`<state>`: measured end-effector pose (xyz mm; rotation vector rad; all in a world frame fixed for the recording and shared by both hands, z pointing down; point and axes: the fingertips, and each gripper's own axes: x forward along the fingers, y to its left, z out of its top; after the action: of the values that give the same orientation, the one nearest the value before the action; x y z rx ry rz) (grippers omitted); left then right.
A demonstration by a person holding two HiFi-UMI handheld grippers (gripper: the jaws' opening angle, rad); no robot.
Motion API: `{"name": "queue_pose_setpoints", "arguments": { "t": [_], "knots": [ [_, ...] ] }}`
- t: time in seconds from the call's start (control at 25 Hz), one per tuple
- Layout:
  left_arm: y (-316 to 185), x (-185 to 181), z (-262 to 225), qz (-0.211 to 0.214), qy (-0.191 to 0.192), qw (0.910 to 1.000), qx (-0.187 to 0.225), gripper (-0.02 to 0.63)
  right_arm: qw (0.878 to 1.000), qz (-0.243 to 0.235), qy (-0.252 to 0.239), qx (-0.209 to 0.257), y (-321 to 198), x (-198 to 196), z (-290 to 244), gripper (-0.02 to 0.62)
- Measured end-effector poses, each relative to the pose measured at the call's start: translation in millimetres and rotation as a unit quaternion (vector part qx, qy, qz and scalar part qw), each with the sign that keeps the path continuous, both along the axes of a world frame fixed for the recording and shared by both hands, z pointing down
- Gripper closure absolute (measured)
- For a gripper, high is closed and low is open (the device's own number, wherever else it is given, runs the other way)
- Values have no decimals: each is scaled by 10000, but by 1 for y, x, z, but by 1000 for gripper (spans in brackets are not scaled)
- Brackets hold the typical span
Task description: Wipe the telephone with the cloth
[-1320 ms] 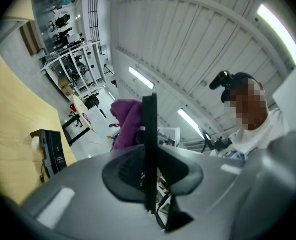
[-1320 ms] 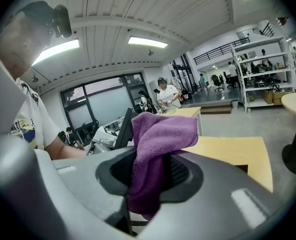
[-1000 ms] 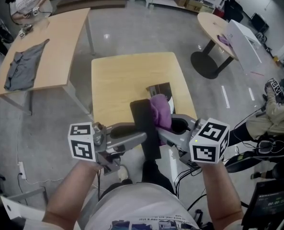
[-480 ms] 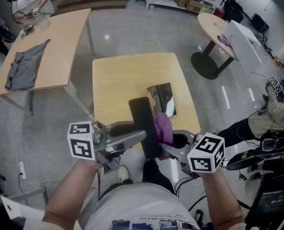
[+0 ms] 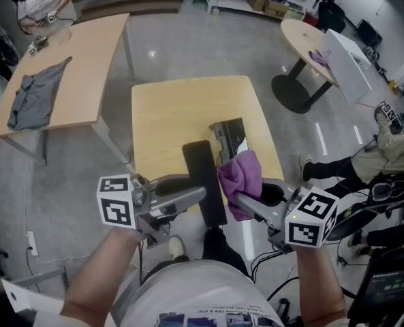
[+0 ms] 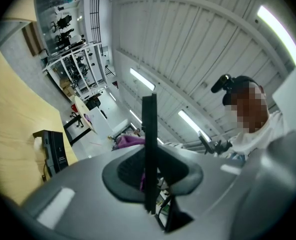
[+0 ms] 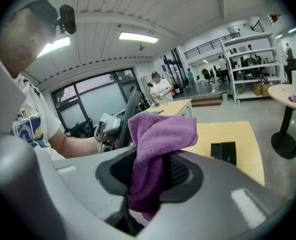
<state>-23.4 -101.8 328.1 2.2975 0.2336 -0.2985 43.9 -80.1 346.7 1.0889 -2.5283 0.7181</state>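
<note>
My left gripper is shut on the lower part of a flat black telephone and holds it up over the near edge of the wooden table. In the left gripper view the telephone stands edge-on between the jaws of the left gripper. A purple cloth is bunched in my right gripper, which is shut on it. The cloth hangs right beside the telephone's right edge; I cannot tell whether they touch. In the right gripper view the cloth spills over the jaws of the right gripper, with the telephone behind it.
A black device with a shiny face lies on the table beyond the telephone. A longer table at the left carries a grey garment. There is a round table at the upper right. A person sits at the right.
The right gripper slid the cloth down along the telephone's right side, then moved right and nearer, away from it. The left gripper and telephone stayed still.
</note>
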Motion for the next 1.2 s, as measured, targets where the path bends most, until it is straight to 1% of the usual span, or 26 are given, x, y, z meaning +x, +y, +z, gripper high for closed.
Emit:
{"name": "queue_pose_setpoints", "arguments": {
  "t": [0.2,0.32,0.44,0.64,0.88,1.2],
  "knots": [
    [4,4,8,65,-109,9999,-10,520,9975,172,29,687,-28,-1,-55,482],
    [11,10,14,118,-180,9998,-49,520,9957,170,37,913,-39,-5,-73,482],
    [17,17,22,135,-238,9996,-109,520,9947,137,28,1020,-43,-8,-81,482],
    [15,16,24,55,-240,9995,-196,520,9963,20,43,863,-37,-17,-68,482],
    [6,12,23,-54,-287,9993,-221,520,9981,81,45,613,-22,-17,-45,482],
    [-2,18,28,-112,-366,9989,-256,520,9994,215,130,227,8,-8,-7,482]
  ]
}}
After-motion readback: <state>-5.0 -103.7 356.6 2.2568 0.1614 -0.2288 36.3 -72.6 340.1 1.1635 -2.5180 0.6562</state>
